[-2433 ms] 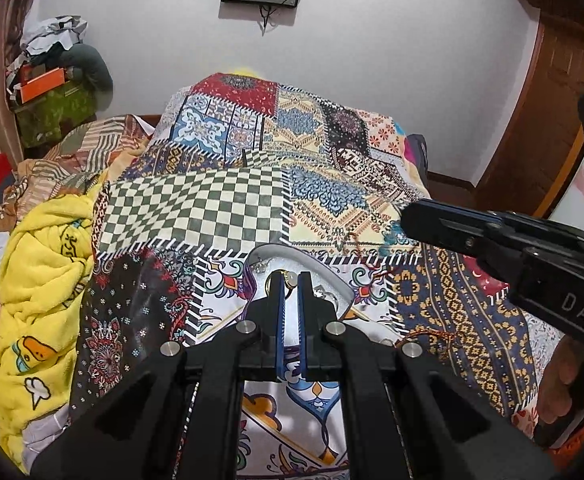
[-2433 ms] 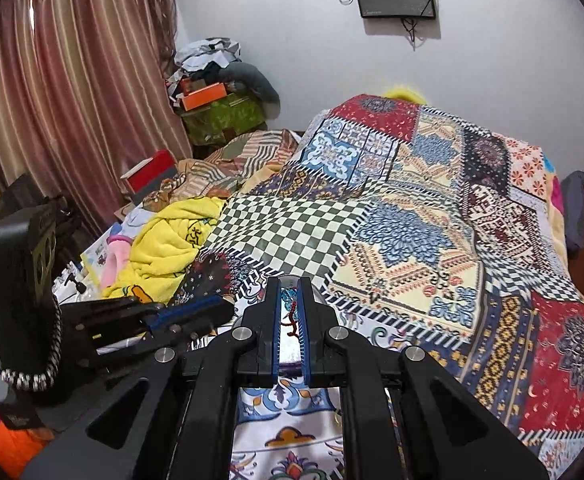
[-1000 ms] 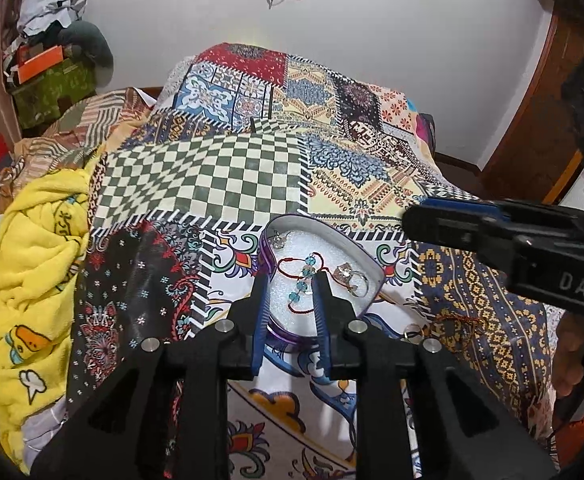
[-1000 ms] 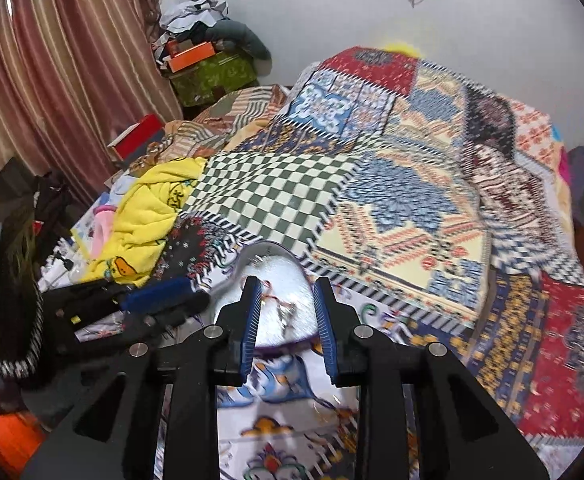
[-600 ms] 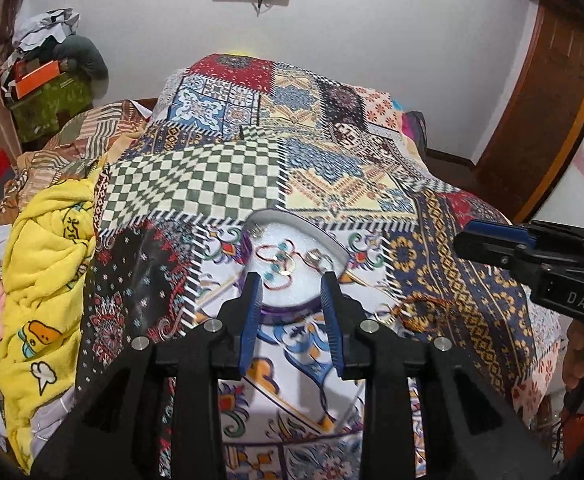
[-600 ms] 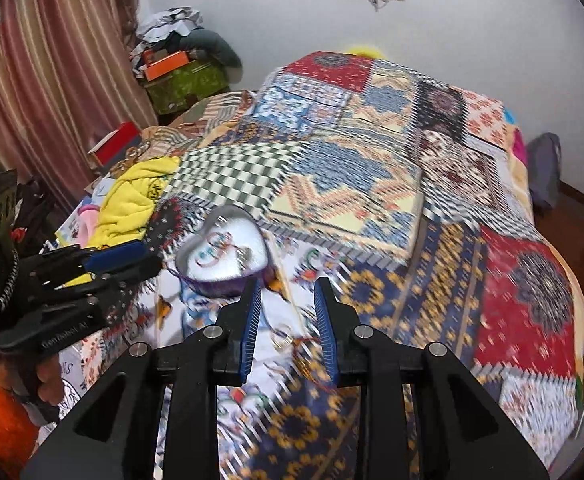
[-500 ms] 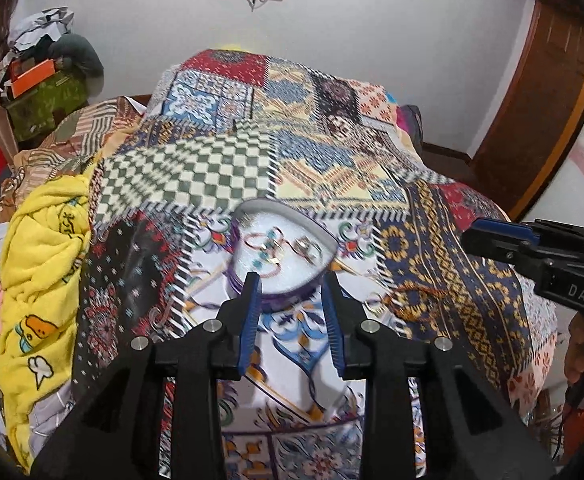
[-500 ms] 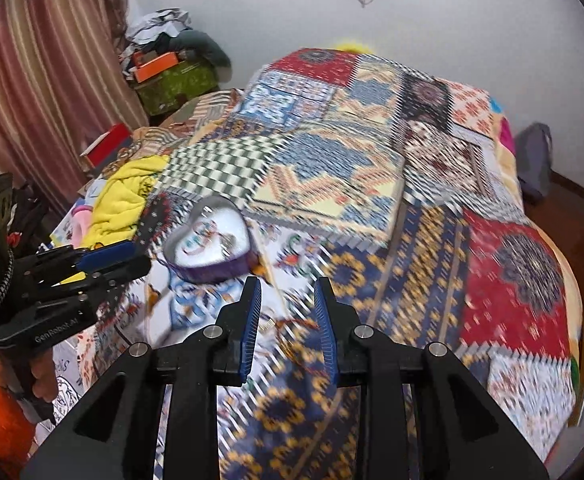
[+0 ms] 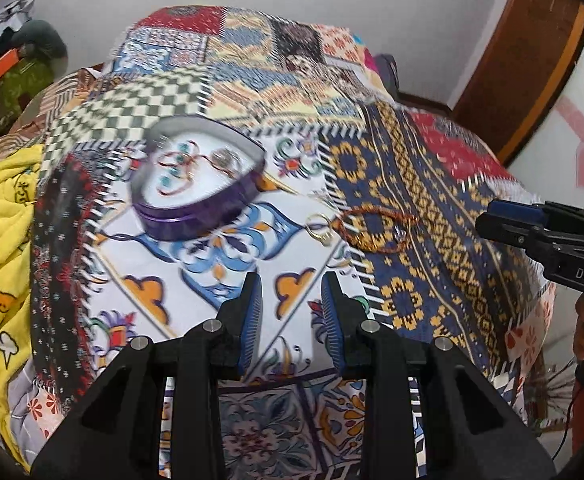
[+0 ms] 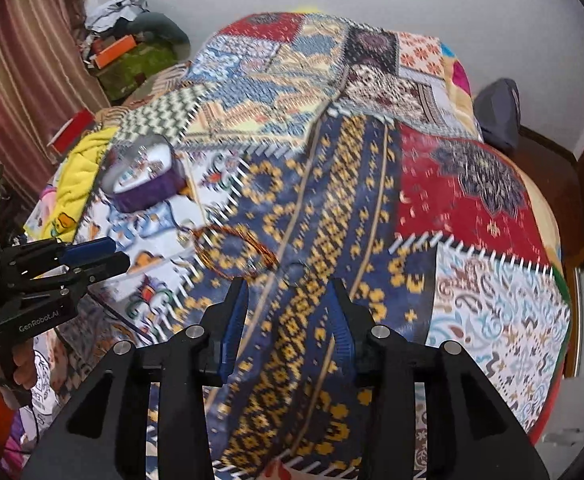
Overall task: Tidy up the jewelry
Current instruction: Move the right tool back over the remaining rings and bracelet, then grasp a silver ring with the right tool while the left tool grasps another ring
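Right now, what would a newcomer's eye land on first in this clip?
Probably the loud patchwork quilt covering the bed. Next, the purple heart-shaped box at its left, already holding beaded jewelry, and the orange cord bracelet lying loose to the box's right. Both grippers, left gripper and right gripper, hover with jaws open.

We read two markings, both in pale letters on black gripper bodies. In the left wrist view, the right gripper [image 9: 503, 222] at the right edge carries "DAS" on its side; the lettering runs out of frame there, so the word may be cut short. In the right wrist view, the left gripper [image 10: 112, 254] at the left edge bears "GenRobot.AI" along its lower housing. We can read nothing else.
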{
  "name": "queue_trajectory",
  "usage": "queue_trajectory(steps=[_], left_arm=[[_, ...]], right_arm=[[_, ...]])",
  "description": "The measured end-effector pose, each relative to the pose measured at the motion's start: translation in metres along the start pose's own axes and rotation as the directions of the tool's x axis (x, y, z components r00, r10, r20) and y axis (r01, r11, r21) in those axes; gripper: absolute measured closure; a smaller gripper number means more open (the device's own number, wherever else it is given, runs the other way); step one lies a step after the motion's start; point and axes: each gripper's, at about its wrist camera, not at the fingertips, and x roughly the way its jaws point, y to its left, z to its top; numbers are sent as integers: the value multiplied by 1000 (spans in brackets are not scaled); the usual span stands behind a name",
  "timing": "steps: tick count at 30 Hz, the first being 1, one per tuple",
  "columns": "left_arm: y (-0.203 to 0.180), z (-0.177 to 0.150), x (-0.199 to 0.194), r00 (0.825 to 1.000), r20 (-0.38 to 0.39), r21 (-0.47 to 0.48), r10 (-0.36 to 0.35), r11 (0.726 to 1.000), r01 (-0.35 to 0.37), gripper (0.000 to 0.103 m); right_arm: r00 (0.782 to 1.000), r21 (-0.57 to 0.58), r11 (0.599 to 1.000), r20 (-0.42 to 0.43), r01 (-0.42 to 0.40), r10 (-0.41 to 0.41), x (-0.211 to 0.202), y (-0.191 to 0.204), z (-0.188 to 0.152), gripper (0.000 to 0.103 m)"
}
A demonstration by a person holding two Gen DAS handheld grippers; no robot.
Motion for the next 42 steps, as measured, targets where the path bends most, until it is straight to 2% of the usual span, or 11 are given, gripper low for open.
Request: queue_trajectory(steps=[7, 11, 15, 22, 24, 26, 27, 31, 32, 42], left_arm=[[-10, 3, 25, 999, -47, 24, -11, 1000, 13, 73], [-11, 8, 34, 999, -47, 18, -22, 1000, 23, 73], [-12, 14, 42, 998, -43, 11, -35, 999, 36, 73], [-15, 21, 52, 998, -28, 2, -48, 999, 48, 73], [-16, 22, 55, 999, -24, 2, -47, 999, 47, 74], [-18, 23, 57, 999, -20, 6, -36, 999, 36, 78], [-20, 23, 58, 999, -16, 8, -33, 999, 33, 80], [-20, 23, 59, 1000, -9, 10, -18, 1000, 19, 86], [-20, 23, 58, 1000, -8, 9, -11, 1000, 11, 96], [-17, 15, 47, 1000, 3, 2, 4, 1000, -4, 97]], right_arm=[[998, -52, 999, -64, 7, -10, 23, 1, -2, 66], [997, -76, 997, -79, 5, -11, 36, 1, 1, 66], [998, -71, 997, -65, 15, -20, 45, 0, 5, 66], [997, -128, 991, -67, 36, -45, 60, 10, 4, 66], [997, -135, 990, -65, 37, -46, 60, 11, 4, 71], [997, -126, 992, -65, 27, -36, 60, 10, 3, 81], [997, -121, 992, -65, 23, -31, 61, 9, 4, 83], [998, -101, 995, -61, -1, -5, 61, 6, 5, 83], [998, -101, 995, -60, -1, -5, 60, 7, 4, 83], [999, -59, 998, -30, -26, 24, 47, 5, 9, 83]])
